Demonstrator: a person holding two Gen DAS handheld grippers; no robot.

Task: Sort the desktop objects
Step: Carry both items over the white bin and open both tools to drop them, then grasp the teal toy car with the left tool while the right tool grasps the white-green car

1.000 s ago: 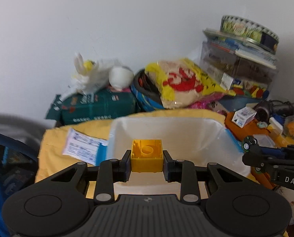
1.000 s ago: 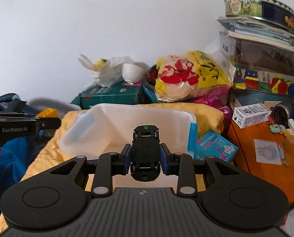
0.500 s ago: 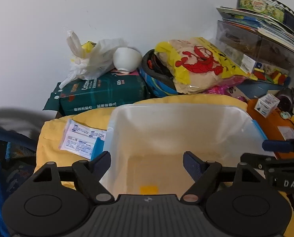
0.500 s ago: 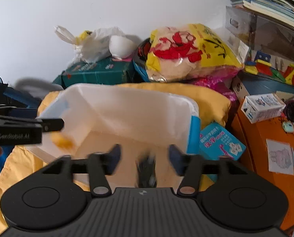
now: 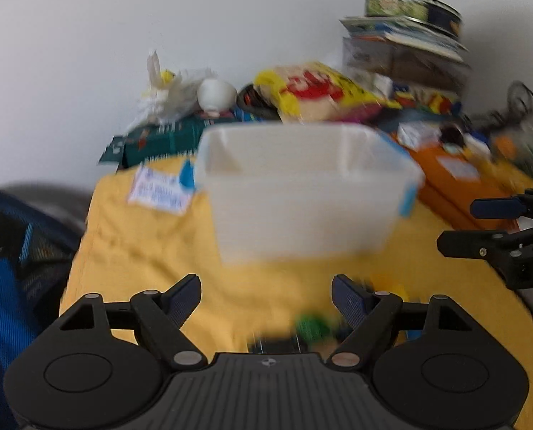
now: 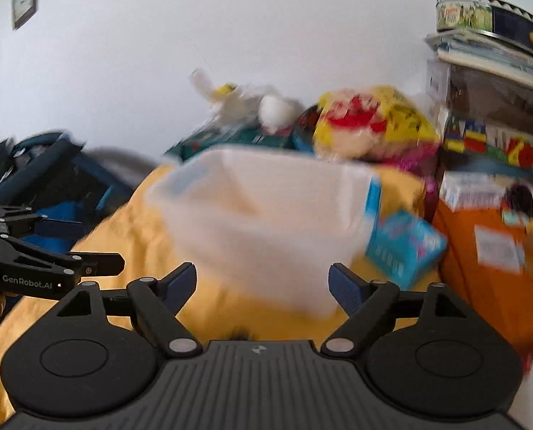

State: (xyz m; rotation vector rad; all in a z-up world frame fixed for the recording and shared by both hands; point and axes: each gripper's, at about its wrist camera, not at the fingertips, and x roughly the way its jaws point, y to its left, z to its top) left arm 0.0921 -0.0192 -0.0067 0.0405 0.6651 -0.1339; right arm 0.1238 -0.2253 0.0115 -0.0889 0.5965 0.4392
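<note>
Your left claw (image 5: 265, 292) is spread wide, holding nothing; your right claw (image 6: 262, 281) likewise gapes empty; the white bin (image 5: 302, 193) sits ahead on the yellow cloth (image 5: 141, 251).

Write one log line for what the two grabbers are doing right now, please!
left gripper: open, empty | right gripper: open, empty | white tub: on yellow cloth, ahead of both | view: blurred

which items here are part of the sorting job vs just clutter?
Job:
- white plastic bin on the yellow cloth
- small blurred toys in front of the bin
- left gripper and right gripper, both open and empty

Clutter:
- yellow snack bag
- cookie tin on the stacked books
- teal box
- white knotted bag
</note>
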